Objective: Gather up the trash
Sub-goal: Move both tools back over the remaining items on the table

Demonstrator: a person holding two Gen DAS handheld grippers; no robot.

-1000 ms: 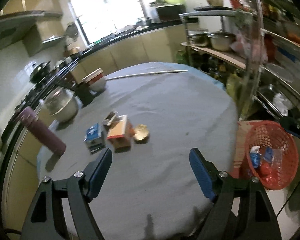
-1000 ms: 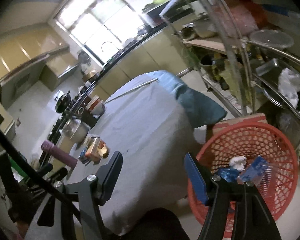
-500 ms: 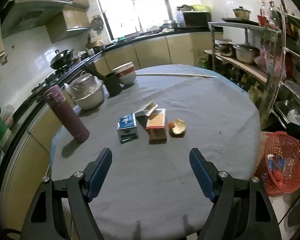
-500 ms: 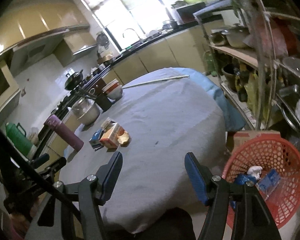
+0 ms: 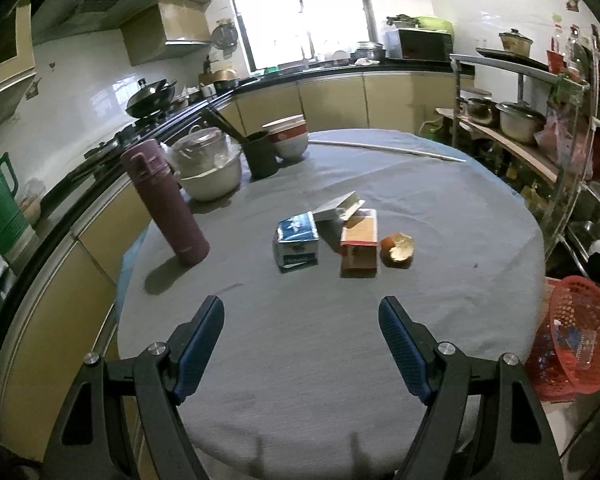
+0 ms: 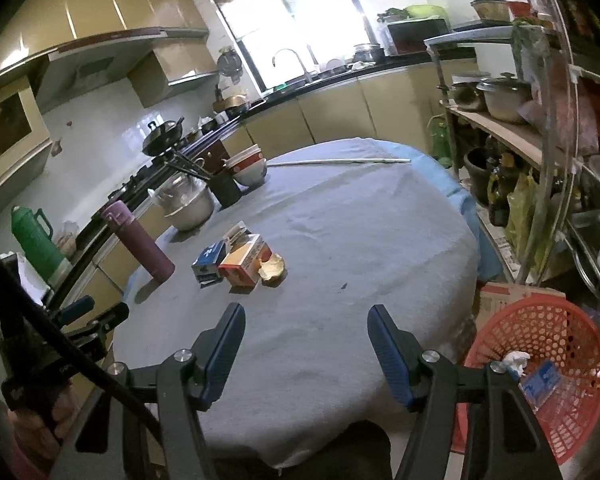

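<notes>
Trash lies in a cluster on the grey tablecloth (image 5: 300, 340): a blue and white carton (image 5: 297, 241), an orange box (image 5: 359, 245), a small white box (image 5: 338, 209) and a piece of fruit peel (image 5: 398, 247). The same cluster shows in the right wrist view: blue carton (image 6: 208, 261), orange box (image 6: 244, 263), peel (image 6: 272, 269). A red mesh basket (image 6: 540, 376) with trash in it stands on the floor at the right; it also shows in the left wrist view (image 5: 572, 332). My left gripper (image 5: 301, 344) and right gripper (image 6: 306, 354) are open and empty, short of the cluster.
A purple flask (image 5: 165, 202), a lidded pot (image 5: 210, 170), a dark cup (image 5: 262, 155) and stacked bowls (image 5: 288, 140) stand at the table's far left. A long rod (image 5: 384, 149) lies at the far edge. Shelves with pots (image 6: 500, 100) stand on the right.
Both grippers have swung left from the basket to face the table. The trash cluster now sits ahead of both. Both stay open.
</notes>
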